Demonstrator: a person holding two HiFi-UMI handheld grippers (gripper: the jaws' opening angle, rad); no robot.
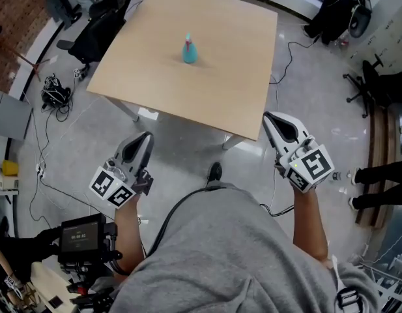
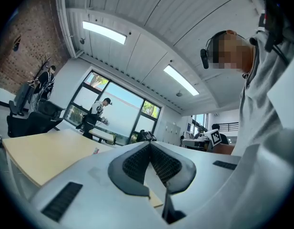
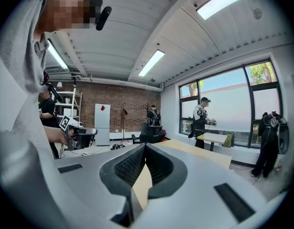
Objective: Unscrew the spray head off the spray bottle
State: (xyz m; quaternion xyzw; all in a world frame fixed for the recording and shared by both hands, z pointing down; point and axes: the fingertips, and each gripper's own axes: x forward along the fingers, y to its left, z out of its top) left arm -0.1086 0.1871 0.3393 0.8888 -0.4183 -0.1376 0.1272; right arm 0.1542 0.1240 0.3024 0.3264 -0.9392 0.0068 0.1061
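Standing upright, spray bottle (image 1: 189, 49), well apart from table (image 1: 240, 77) edges

Place: open office-lab
Seating: office chairs (image 1: 100, 28) are standing beyond the table's (image 1: 233, 103) left corner
Floor: cables (image 1: 54, 95) are trailing
Walls: brick (image 3: 120, 111), windows (image 3: 232, 99) are lining it

Spray bottle (image 1: 189, 49) stands upright on table (image 1: 207, 96), about mid-width, in the far half. Left gripper (image 1: 146, 137) hangs over the floor before the table's near edge, to the left. Right gripper (image 1: 268, 117) sits just beside the near right corner. Both are well apart from the bottle. Shoe (image 1: 214, 172) on the floor between the grippers. Office chair (image 1: 100, 25) off the table's far left side; cable tangle (image 1: 55, 94) on the floor left of the table.
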